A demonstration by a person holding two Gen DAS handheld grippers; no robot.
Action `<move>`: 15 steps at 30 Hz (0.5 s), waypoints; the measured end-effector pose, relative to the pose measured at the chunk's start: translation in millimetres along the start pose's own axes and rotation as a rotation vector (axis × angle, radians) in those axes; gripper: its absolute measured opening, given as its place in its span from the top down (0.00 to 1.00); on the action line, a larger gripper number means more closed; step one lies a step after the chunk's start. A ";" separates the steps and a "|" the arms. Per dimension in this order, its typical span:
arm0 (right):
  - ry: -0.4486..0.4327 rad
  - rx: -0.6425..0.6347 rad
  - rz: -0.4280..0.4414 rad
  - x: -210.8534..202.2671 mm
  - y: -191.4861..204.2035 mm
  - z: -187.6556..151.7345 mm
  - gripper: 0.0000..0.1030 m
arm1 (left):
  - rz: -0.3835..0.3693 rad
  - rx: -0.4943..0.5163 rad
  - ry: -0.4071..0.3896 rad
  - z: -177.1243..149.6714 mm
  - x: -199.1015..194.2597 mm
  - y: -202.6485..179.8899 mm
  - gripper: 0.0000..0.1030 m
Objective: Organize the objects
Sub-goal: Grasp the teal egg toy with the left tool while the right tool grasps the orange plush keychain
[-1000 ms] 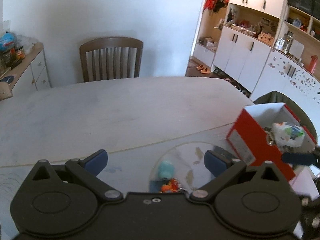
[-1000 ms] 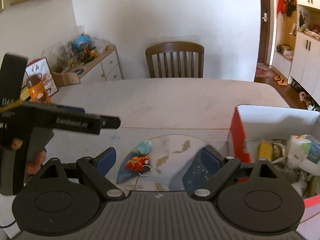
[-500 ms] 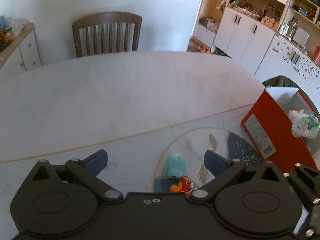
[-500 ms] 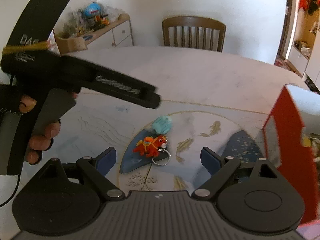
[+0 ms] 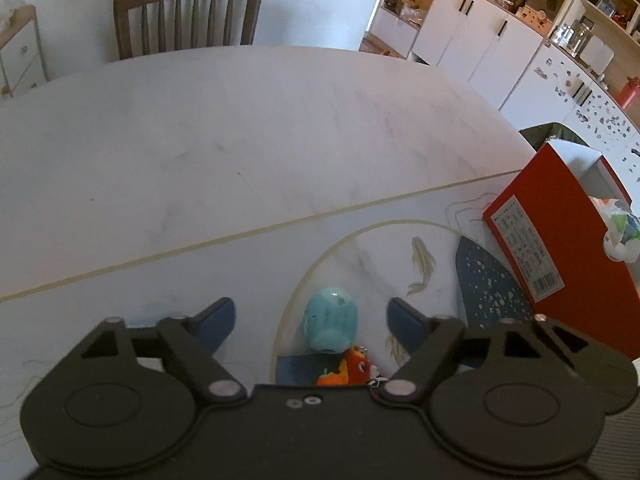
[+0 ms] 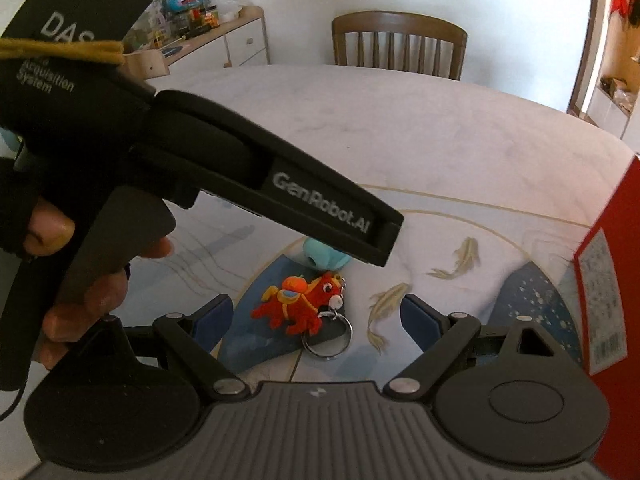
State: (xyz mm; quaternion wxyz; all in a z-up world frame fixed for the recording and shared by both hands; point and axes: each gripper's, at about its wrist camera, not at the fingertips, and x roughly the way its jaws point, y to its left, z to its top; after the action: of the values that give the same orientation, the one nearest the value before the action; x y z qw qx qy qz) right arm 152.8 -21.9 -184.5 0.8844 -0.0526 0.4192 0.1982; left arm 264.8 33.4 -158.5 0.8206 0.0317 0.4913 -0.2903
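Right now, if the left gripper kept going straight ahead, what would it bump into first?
Probably the teal toy, lying on the table between the open left gripper's fingers; depth is unclear.

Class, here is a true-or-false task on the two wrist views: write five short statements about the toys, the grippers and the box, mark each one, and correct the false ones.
1. The left gripper is open, with the teal plush toy lying between its fingers. True.
2. The right gripper is shut on the red horse keychain. False: it is open, and the keychain lies on the table.
3. The keychain has a metal ring attached. True.
4. The red box is empty. False: crumpled wrappers or bags show inside it.
5. Two chairs stand at the far side of the table. False: only one wooden chair is visible.
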 end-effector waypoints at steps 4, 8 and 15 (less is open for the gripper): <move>0.004 -0.020 0.008 5.6 2.1 0.9 0.18 | -0.022 0.034 0.007 -0.5 2.4 -2.7 0.33; 0.012 -0.031 0.016 9.8 1.3 0.9 0.28 | -0.029 0.076 0.007 -1.0 4.2 -8.2 0.45; 0.006 -0.063 0.026 10.8 3.1 -0.4 0.38 | -0.034 0.103 0.013 -0.2 6.6 -14.7 0.64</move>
State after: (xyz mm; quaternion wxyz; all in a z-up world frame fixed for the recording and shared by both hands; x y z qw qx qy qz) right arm 157.5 -15.9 -192.7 0.8784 -0.0758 0.4160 0.2227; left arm 259.5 18.4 -160.6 0.8094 0.0676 0.4816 -0.3292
